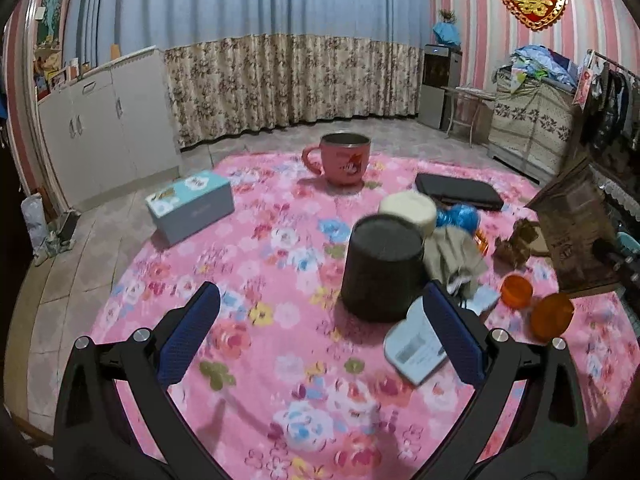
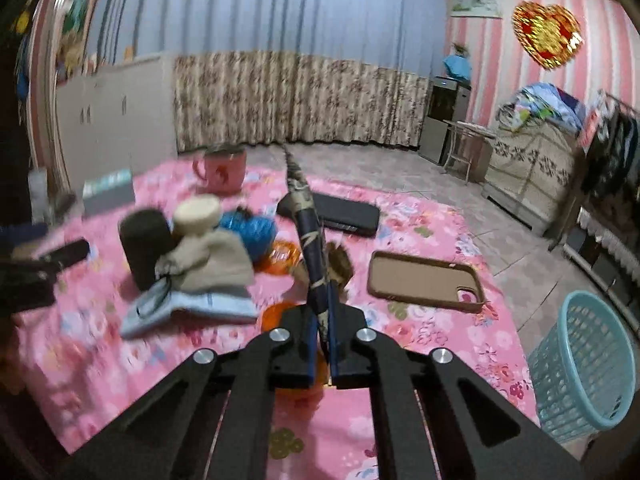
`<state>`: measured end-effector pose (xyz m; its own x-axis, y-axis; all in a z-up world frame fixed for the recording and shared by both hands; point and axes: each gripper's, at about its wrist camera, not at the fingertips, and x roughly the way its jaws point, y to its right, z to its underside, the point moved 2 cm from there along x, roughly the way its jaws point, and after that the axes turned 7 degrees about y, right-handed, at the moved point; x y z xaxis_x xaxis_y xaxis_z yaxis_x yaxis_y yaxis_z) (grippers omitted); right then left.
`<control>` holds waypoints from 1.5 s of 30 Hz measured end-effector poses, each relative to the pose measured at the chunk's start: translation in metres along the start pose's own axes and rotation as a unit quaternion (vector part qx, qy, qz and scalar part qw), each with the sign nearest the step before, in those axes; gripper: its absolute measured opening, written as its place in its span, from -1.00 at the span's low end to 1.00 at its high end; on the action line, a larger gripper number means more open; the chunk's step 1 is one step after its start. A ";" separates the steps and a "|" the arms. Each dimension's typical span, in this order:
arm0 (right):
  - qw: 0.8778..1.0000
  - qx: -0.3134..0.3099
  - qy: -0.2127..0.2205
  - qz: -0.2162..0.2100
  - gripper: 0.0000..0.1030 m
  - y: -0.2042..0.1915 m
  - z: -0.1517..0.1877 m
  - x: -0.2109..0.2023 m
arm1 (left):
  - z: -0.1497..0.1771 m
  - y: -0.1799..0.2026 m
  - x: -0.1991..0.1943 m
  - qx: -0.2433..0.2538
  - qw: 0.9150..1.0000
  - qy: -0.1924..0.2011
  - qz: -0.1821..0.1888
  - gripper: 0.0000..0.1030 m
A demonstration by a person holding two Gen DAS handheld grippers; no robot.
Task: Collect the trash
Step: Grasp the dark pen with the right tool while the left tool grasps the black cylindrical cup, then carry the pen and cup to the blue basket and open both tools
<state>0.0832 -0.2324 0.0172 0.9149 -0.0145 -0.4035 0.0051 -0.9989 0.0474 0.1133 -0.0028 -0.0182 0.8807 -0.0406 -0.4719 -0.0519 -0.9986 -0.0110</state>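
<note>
Pink floral blanket (image 1: 280,264), cluttered: cup (image 1: 382,266), mug (image 1: 346,158).

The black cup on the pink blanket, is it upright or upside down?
Upside down. The black cup stands mouth-down on the blanket, its closed, narrower base on top in the left wrist view.

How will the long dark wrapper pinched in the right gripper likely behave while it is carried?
The wrapper looks thin and crinkled, so probably light. It stands out from the right gripper without drooping, so it seems fairly stiff. Held only at one end, it may sway or slip.
</note>
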 end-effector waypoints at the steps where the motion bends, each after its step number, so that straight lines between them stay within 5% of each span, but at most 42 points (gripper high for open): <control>1: 1.000 0.009 0.007 -0.002 -0.92 0.003 -0.009 -0.002 | -0.003 0.002 0.002 0.003 1.000 0.001 0.007 0.90; 8: 0.997 0.063 0.040 -0.006 -0.92 0.032 -0.046 0.014 | -0.013 0.033 0.031 0.059 0.998 -0.004 0.030 0.90; 15: 0.995 0.096 0.032 -0.021 -0.92 0.044 -0.037 0.023 | -0.012 0.042 0.070 0.071 0.997 -0.038 0.019 0.89; 20: 0.994 0.108 0.026 -0.023 -0.92 0.048 -0.031 0.024 | -0.016 0.037 0.082 0.052 0.996 -0.053 0.047 0.16; 24: 0.992 0.119 0.030 -0.019 -0.92 0.051 -0.028 0.019 | -0.015 0.036 0.081 0.047 0.996 -0.048 0.052 0.14; 37: 0.990 0.110 0.083 0.002 -0.92 0.075 -0.047 -0.018 | -0.063 0.027 0.007 0.027 0.997 0.056 0.041 0.14; 45: 0.979 0.149 0.110 0.085 -0.92 0.172 -0.064 -0.053 | -0.108 0.135 -0.021 0.045 0.986 0.094 0.128 0.14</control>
<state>0.0615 -0.4001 0.1049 0.9571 -0.2043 -0.2053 -0.2430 -0.9522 -0.1851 0.1388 -0.1404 0.0848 0.9047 -0.3051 -0.2973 -0.3183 -0.9480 0.0043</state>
